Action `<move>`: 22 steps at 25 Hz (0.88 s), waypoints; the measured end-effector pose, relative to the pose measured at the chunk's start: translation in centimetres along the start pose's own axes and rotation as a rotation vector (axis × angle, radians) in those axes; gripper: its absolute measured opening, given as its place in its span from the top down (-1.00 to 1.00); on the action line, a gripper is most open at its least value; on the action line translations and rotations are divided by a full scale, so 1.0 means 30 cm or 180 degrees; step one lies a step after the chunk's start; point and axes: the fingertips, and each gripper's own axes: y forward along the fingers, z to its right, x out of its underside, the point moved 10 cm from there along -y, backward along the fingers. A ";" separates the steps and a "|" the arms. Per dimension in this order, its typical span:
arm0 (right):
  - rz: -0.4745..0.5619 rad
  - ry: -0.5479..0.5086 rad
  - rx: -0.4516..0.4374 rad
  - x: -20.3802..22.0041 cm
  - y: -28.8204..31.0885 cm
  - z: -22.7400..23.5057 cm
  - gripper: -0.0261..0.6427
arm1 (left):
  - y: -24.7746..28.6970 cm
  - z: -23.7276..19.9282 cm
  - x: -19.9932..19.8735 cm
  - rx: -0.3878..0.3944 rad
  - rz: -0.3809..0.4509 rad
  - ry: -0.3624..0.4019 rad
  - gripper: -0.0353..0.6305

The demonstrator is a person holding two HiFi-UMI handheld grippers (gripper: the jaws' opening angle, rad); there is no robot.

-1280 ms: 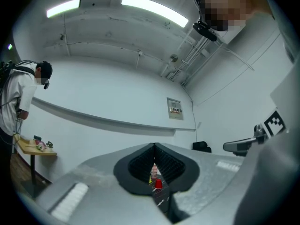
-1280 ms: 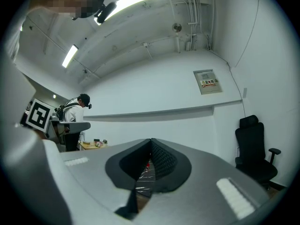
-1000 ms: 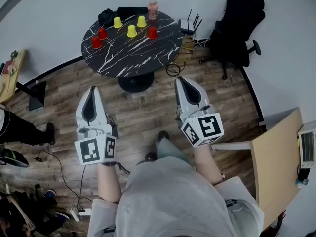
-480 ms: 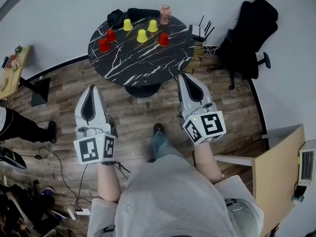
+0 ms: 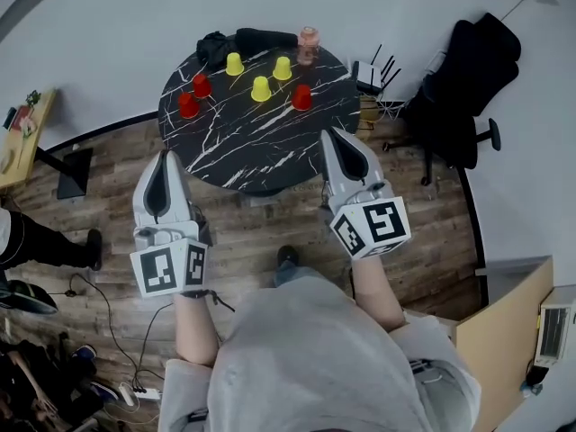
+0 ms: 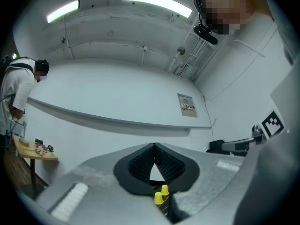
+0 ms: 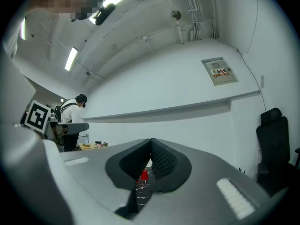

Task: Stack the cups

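A round black table with white marble veining (image 5: pixel 243 151) is standing on the wooden floor (image 5: pixel 261 232). The left gripper (image 5: pixel 165 157) and right gripper (image 5: pixel 331 139) are hovering by its near edge, both with jaws pressed together and gripping nothing. Three yellow plastic cups (image 5: pixel 261 89) and three red plastic cups (image 5: pixel 202 85) are sitting unstacked on the far half, each apart from the others.

The tabletop (image 5: pixel 261 156) looks like smooth white-veined black marble; the cups (image 5: pixel 261 89), smooth plastic; the floor (image 5: pixel 261 234), wood plank. The left hand-held gripper (image 5: pixel 165 156) and right hand-held gripper (image 5: pixel 329 137) have matt grey shells, ribbed black pads (image 6: pixel 140 163).
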 end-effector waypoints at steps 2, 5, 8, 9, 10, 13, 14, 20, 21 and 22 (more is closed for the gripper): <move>0.0003 -0.0001 -0.0012 0.002 0.042 0.042 0.92 | 0.054 0.006 0.010 -0.0017 0.0026 0.0002 0.88; 0.0014 0.0000 -0.0040 0.004 0.102 0.102 0.92 | 0.126 0.018 0.026 -0.0027 0.0041 0.0017 0.88; 0.0027 0.0004 -0.0084 0.010 0.161 0.156 0.92 | 0.190 0.028 0.045 -0.0050 0.0047 0.0037 0.88; 0.0030 0.0008 -0.0103 0.014 0.180 0.172 0.92 | 0.209 0.030 0.052 -0.0060 0.0048 0.0045 0.88; 0.0034 0.0013 -0.0122 0.017 0.198 0.188 0.92 | 0.228 0.033 0.057 -0.0072 0.0052 0.0052 0.88; 0.0036 0.0032 -0.0172 0.028 0.238 0.231 0.92 | 0.268 0.048 0.069 -0.0119 0.0068 0.0067 0.88; 0.0035 0.0041 -0.0186 0.032 0.248 0.243 0.92 | 0.278 0.053 0.072 -0.0129 0.0067 0.0073 0.88; -0.0002 0.0120 -0.0241 0.064 0.302 0.276 0.92 | 0.321 0.055 0.094 -0.0118 -0.0023 0.0125 0.88; -0.0016 0.0132 -0.0248 0.071 0.309 0.277 0.92 | 0.326 0.052 0.099 -0.0123 -0.0039 0.0121 0.88; -0.0030 0.0145 -0.0252 0.079 0.317 0.278 0.92 | 0.332 0.047 0.105 -0.0126 -0.0052 0.0117 0.88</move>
